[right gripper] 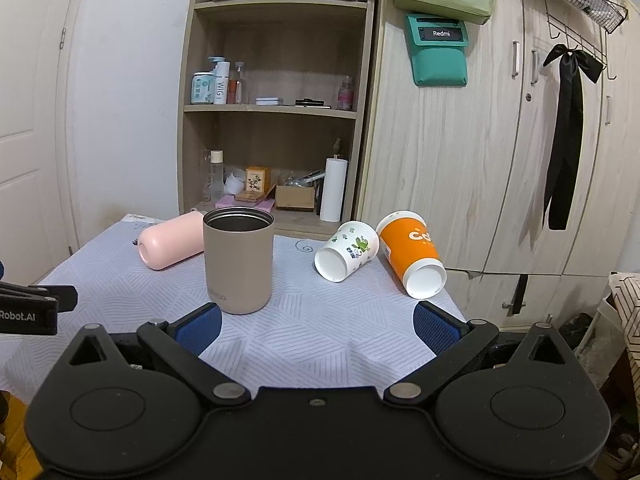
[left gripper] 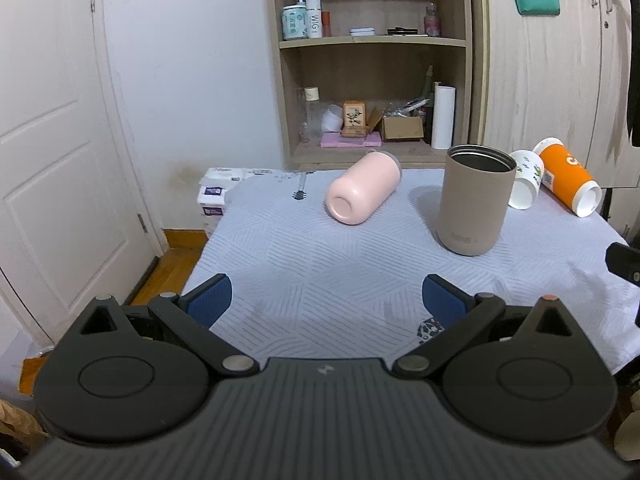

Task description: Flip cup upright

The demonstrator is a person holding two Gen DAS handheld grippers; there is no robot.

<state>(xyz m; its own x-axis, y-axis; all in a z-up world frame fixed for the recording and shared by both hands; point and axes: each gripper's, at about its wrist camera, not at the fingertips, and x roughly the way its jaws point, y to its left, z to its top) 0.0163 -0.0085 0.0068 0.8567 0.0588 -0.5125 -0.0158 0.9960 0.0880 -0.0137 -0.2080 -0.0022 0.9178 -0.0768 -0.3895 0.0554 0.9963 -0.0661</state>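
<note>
A pink cup [left gripper: 362, 188] [right gripper: 172, 246] lies on its side at the table's far left, base toward me. A beige tumbler [left gripper: 474, 200] [right gripper: 239, 260] stands upright, mouth up. A white floral paper cup [left gripper: 527, 179] [right gripper: 347, 250] and an orange paper cup [left gripper: 568, 176] [right gripper: 412, 254] lie on their sides at the far right. My left gripper [left gripper: 326, 300] is open and empty above the near table. My right gripper [right gripper: 318, 326] is open and empty, near the tumbler's base.
The table has a pale blue patterned cloth [left gripper: 320, 248] [right gripper: 320, 312]. A wooden shelf unit [left gripper: 372, 60] with bottles and boxes stands behind it, beside wardrobe doors [right gripper: 480, 140]. A white door [left gripper: 52, 140] is at the left. Tissue packs [left gripper: 214, 196] sit by the table's far left corner.
</note>
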